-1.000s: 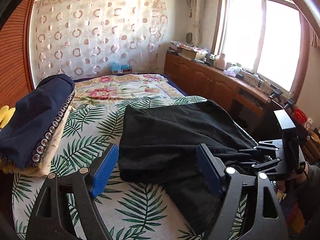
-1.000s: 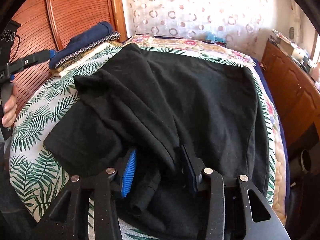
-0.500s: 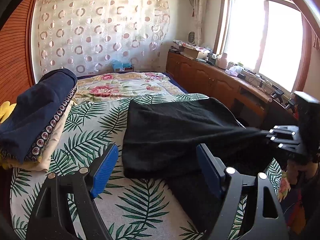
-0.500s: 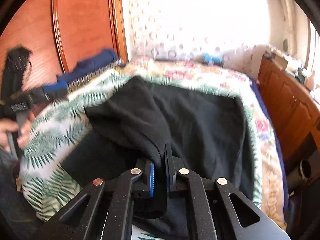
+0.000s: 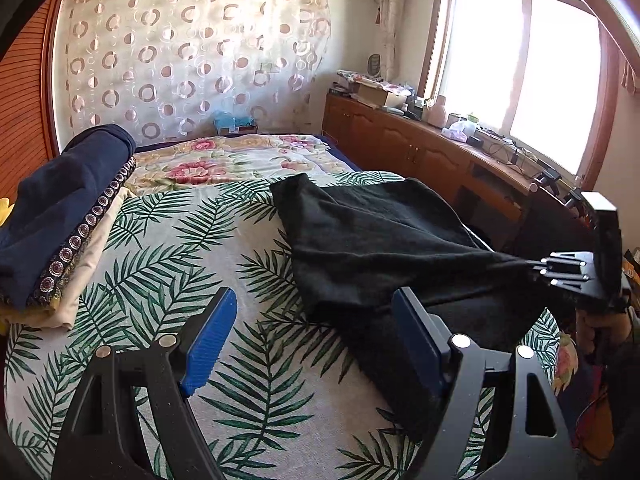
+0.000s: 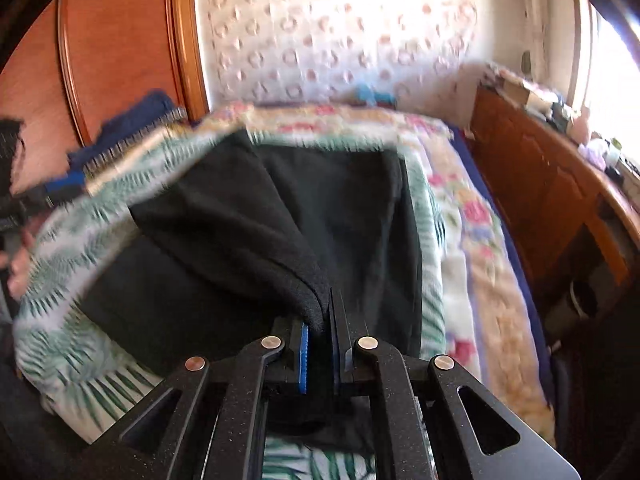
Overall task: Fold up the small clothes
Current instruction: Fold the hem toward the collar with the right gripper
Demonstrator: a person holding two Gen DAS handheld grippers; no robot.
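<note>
A black garment (image 5: 372, 240) lies on the leaf-print bed cover (image 5: 168, 248), partly folded over itself. My right gripper (image 6: 320, 344) is shut on a bunched fold of the black garment (image 6: 248, 224) and holds it raised and stretched above the bed; it also shows at the right edge of the left wrist view (image 5: 560, 270). My left gripper (image 5: 312, 344) is open and empty, hovering over the cover just left of the garment's near edge. The right wrist view is blurred.
A stack of folded clothes (image 5: 64, 216), navy on top, sits at the bed's left side by a wooden wardrobe (image 6: 120, 48). A floral quilt (image 5: 224, 160) covers the far bed. A wooden cabinet (image 5: 432, 152) with clutter runs under the window at right.
My right gripper shut on a fold of the black garment and lifted it toward the bed's right edge, pulling the cloth taut. My left gripper stayed open, shifting slightly.
</note>
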